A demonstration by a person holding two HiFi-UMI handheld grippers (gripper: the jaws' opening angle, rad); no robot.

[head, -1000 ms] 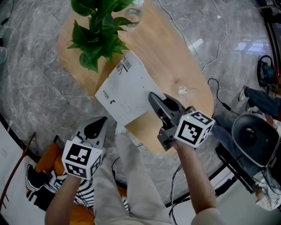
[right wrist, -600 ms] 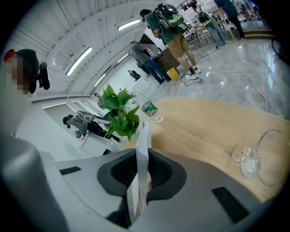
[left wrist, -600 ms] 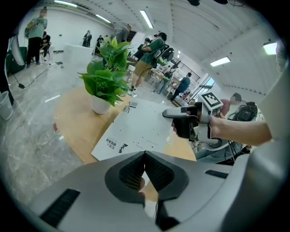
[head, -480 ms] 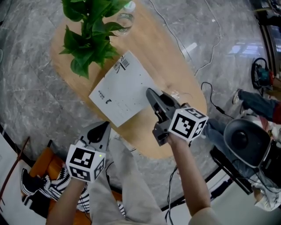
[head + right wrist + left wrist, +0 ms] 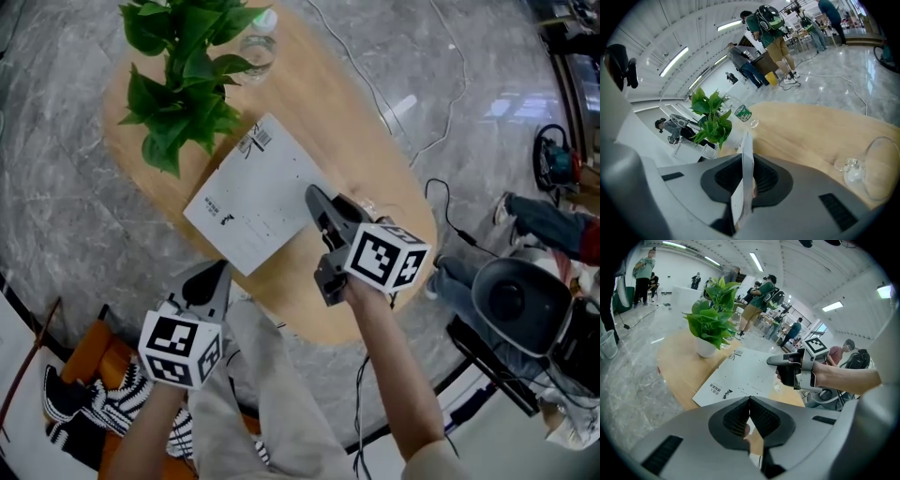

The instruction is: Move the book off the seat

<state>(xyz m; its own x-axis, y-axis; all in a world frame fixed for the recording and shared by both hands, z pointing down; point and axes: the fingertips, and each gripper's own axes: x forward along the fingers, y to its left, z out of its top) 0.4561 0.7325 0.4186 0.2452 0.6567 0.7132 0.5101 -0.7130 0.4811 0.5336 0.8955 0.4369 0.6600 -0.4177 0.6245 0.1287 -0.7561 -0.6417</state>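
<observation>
I have the book (image 5: 253,202) off the seat (image 5: 103,352) and out over the wooden table (image 5: 375,141). It lies flat there, though I can't tell whether it rests on the top yet. The right gripper (image 5: 314,202) pinches its right edge: in the right gripper view the thin white cover stands clamped between the two pads. The left gripper (image 5: 214,274) hangs near the table's near edge with its jaws pressed together on nothing.

What worries me is the grip. One gripper holds a broad, thin book by a single edge, so the far side could sag, or the cover could slide out of the pads if I swing it. The clear glass (image 5: 876,164) sits just beside my right gripper — a careless withdrawal could knock it. The book's far corner is close to the potted plant (image 5: 178,66), so a push that way might nudge the pot. Its near corner lies by the table's edge, and I judge it could tip off if released too far out.

By my count there are:
- one book
- one table
- one plant
- one glass
- one bottle (image 5: 740,112)
- one seat, with a striped cloth (image 5: 84,398) on it
- two grippers
</observation>
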